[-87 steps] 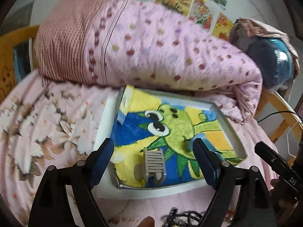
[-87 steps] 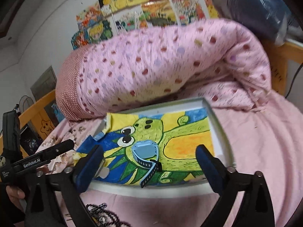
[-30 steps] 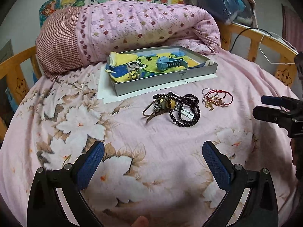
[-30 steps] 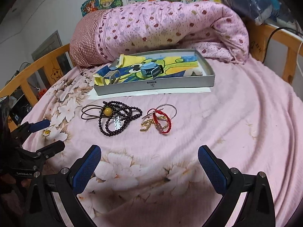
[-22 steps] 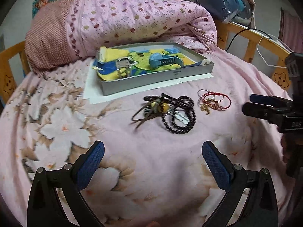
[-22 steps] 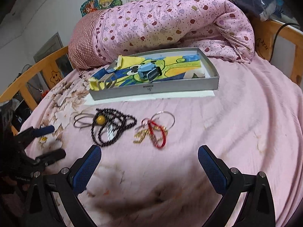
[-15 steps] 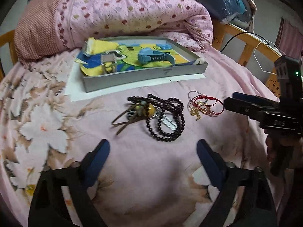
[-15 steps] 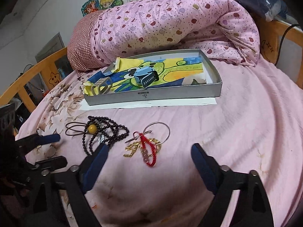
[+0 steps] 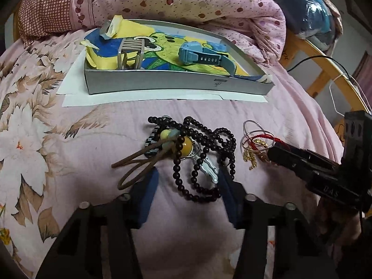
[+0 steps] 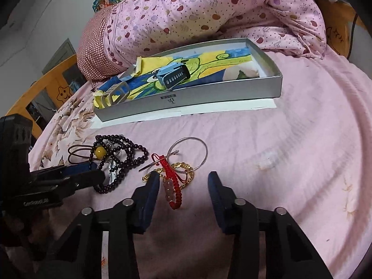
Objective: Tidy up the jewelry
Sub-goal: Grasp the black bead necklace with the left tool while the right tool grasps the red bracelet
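a pink bedsheet (image 10: 290, 139) with a floral print covers the bed, and a rolled pink dotted quilt (image 10: 209, 11) lies along its far side. in front of the quilt a shallow grey box (image 10: 209, 94) sits on white paper, lined with a bright cartoon drawing; a blue watch (image 9: 202, 55) and a grey slotted clip (image 9: 131, 51) lie inside it. nearer, a dark bead necklace (image 9: 197, 158) lies tangled with a brown cord and a yellow bead on the sheet. just beside it lies a smaller heap: a thin silver bangle (image 10: 204, 148), a red braided bracelet (image 10: 172, 183) and a gold chain.

the left gripper (image 9: 188, 183) has just been closing to a narrow gap, its pads either side of the necklace's near loop, not pressing it. the right gripper (image 10: 183, 186) has likewise been closing, part-open astride the red bracelet, gripping nothing.
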Demonstrator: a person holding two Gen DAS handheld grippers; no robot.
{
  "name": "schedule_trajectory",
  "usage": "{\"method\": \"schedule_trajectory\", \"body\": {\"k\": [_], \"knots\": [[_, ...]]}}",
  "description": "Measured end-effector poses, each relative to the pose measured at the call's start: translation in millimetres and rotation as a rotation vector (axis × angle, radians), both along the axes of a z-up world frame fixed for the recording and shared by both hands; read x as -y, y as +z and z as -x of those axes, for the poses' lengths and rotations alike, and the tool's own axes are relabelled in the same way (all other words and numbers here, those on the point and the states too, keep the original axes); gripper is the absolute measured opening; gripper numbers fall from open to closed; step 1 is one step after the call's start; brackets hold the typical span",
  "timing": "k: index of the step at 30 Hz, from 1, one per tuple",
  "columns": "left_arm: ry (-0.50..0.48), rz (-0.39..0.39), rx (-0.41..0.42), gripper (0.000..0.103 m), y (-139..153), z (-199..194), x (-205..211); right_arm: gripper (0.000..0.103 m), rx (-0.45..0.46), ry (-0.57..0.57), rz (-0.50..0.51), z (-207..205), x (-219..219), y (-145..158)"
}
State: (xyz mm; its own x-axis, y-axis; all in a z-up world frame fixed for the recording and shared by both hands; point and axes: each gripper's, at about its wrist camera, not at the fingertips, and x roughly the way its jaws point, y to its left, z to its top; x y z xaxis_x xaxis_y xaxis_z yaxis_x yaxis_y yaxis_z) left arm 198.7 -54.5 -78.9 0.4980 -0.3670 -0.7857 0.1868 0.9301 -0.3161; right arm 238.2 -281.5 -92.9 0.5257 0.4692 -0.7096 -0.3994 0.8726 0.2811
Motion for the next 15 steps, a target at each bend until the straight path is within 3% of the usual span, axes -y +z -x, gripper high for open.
{"method": "schedule_trajectory", "body": {"k": [6,15], "knots": [[-0.006,-0.011,-0.024,0.008,-3,1,8,0.012,-0.007,-0.011,-0.001,2,0,0],[-0.043,-0.027,-0.053,0.003,4,18,17,0.007,-0.066,-0.008,0.027,35,-5,10]]}}
